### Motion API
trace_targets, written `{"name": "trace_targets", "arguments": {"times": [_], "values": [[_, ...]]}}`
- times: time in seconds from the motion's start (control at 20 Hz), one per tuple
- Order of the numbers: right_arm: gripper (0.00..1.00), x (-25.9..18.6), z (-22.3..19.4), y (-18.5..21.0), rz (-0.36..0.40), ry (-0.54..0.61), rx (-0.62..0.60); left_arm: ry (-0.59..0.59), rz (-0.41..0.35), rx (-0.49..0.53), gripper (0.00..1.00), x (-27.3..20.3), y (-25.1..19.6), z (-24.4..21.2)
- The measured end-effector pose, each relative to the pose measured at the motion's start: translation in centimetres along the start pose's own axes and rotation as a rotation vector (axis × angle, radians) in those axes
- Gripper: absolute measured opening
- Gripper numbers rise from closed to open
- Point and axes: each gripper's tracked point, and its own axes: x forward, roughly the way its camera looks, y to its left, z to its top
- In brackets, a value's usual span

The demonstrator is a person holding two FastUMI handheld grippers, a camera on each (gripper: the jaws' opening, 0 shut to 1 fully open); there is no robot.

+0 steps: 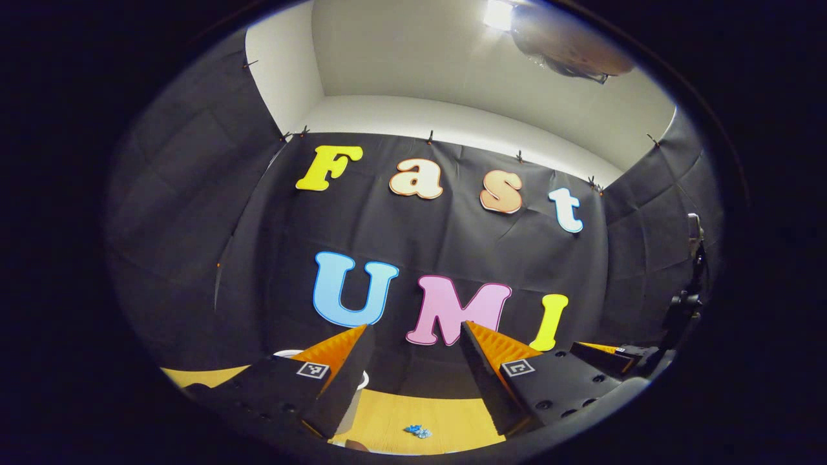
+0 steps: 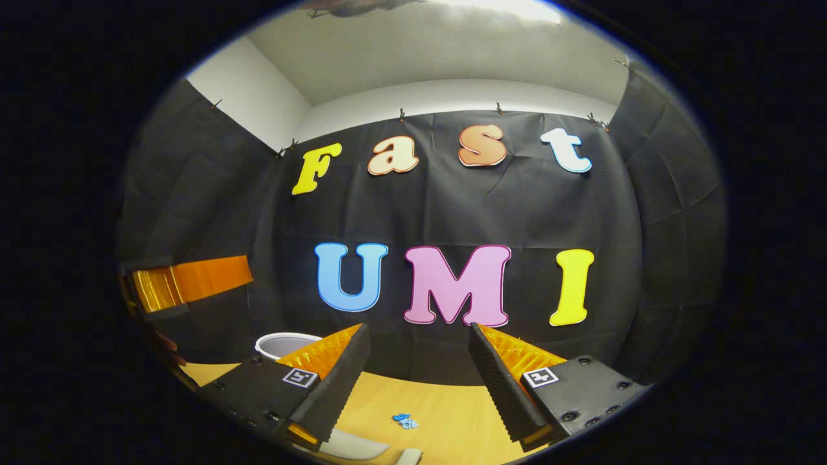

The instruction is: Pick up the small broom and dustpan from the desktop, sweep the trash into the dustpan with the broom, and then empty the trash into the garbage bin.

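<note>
A yellow wooden tabletop [image 2: 446,413] ran up to the black cloth wall. On its bare middle lay a small crumpled scrap of blue trash [image 2: 405,421], seen too in the left gripper view [image 1: 418,431]. A white garbage bin [image 2: 284,343] stood at the far left by the cloth. At the near edge lay pale grey curved pieces [image 2: 352,445], too cut off to name.
</note>
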Motion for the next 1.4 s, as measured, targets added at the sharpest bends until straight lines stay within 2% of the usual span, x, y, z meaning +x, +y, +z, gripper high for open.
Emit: {"name": "trace_targets", "arguments": {"times": [0.1,0.15,0.2,0.25,0.45,0.5,0.55,0.7,0.9,1.1,1.4], "values": [[0.99,-0.3,0.2,0.4,-0.027,0.001,-0.035,0.034,-0.025,0.034,0.79,0.1,0.5,-0.5],[0.92,-0.3,0.4,0.9,-0.034,-0.002,-0.038,0.053,-0.040,0.045,0.79,0.0,0.8,-0.6],[0.99,-0.4,0.4,1.4,-0.040,0.000,-0.030,0.074,-0.048,0.053,0.79,0.0,1.3,-1.0],[0.92,-0.6,0.3,1.9,-0.046,0.007,-0.020,0.098,-0.049,0.061,0.79,0.0,1.7,-1.3],[0.92,-1.1,0.0,2.9,-0.066,0.028,-0.032,0.162,-0.072,0.080,0.79,-0.3,2.4,-2.9],[0.99,-1.2,0.2,3.0,-0.073,0.021,-0.038,0.181,-0.085,0.068,0.79,-0.4,2.5,-3.3],[0.92,-1.2,0.2,3.1,-0.080,0.018,-0.042,0.199,-0.092,0.067,0.79,-0.5,2.6,-3.6],[0.92,-1.0,-0.2,3.7,-0.076,0.030,-0.046,0.198,-0.076,0.083,0.79,-0.1,3.9,-3.8],[0.92,-0.5,-0.2,3.5,-0.087,0.028,-0.056,0.234,-0.065,0.049,0.79,0.5,4.3,-5.0],[0.92,-0.3,-0.6,3.2,-0.094,0.035,-0.052,0.250,-0.027,0.088,0.79,1.1,5.0,-5.6],[0.92,-0.2,-0.9,2.3,-0.103,0.035,-0.043,0.277,-0.036,0.073,0.79,1.4,4.4,-6.6]]}}
